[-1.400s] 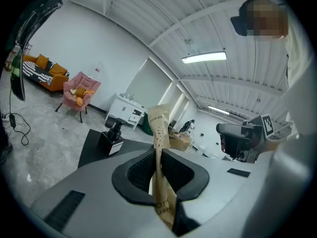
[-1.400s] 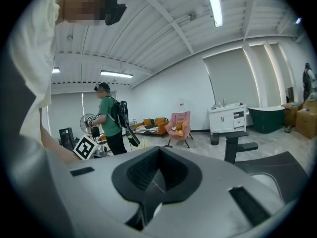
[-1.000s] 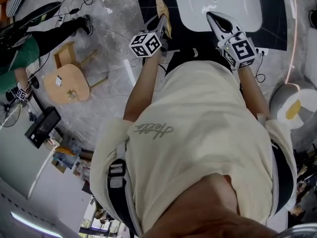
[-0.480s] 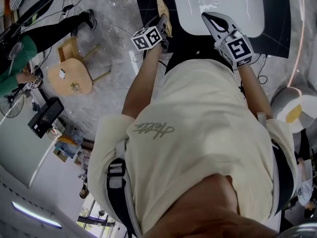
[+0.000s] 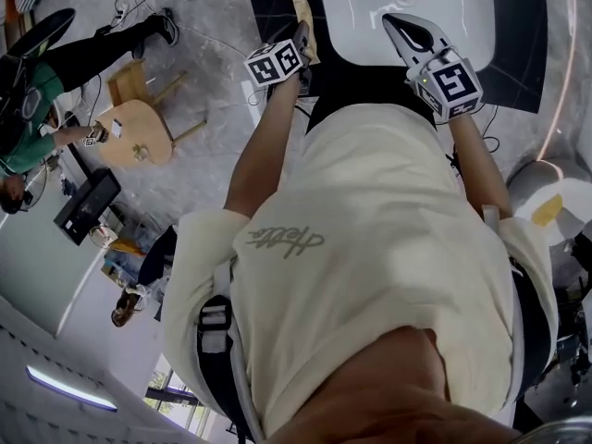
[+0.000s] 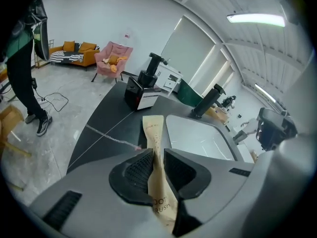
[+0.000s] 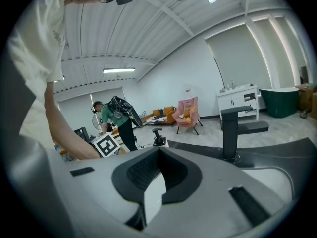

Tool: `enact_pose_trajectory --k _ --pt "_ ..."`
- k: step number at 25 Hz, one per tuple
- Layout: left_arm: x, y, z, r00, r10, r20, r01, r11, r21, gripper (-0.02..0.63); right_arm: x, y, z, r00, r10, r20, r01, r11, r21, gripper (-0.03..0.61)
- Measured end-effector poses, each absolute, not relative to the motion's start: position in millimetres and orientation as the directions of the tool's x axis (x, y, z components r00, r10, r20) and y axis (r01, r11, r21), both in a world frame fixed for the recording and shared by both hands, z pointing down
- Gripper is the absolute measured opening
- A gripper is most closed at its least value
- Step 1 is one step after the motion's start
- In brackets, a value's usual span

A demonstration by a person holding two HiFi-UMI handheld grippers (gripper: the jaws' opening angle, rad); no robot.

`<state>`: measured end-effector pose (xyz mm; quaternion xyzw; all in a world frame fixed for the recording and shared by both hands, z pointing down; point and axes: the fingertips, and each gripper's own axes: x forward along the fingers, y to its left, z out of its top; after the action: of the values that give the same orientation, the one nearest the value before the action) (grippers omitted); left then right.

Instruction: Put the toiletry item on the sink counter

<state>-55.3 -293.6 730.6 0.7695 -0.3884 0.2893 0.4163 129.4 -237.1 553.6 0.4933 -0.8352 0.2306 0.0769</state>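
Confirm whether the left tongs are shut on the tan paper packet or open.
Shut on it: the left tongs pinch the tan paper packet between both ribbed pads, its free end over the black sink counter.

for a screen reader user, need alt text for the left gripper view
The left hand-held gripper is shut on a tan paper toothbrush packet, held over a dark sink counter. A white basin lies to its right.

The white rectangular basin [image 5: 370,17] sits in the dark bench [image 5: 270,7]; the tan paper packet [image 6: 153,133] is left of it, the black tap [image 6: 205,103] behind.
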Motion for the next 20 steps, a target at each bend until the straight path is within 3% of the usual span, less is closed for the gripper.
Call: enact_pose_trajectory --k 11,20 --pt "-53.2 -300.8 731.3 0.499 -0.351 0.793 -0.855 -0.347 0.385 0.081 140.9 -260.4 559.1 -0.523 -0.777 0.35 -0.846 0.423 -0.325 -0.006" --pt "-66.2 -318.9 690.8 0.518 -0.491 0.7 -0.854 -0.347 0.388 0.081 137.3 -261.2 548.8 -0.516 -0.783 0.346 -0.852 0.429 -0.299 -0.005"
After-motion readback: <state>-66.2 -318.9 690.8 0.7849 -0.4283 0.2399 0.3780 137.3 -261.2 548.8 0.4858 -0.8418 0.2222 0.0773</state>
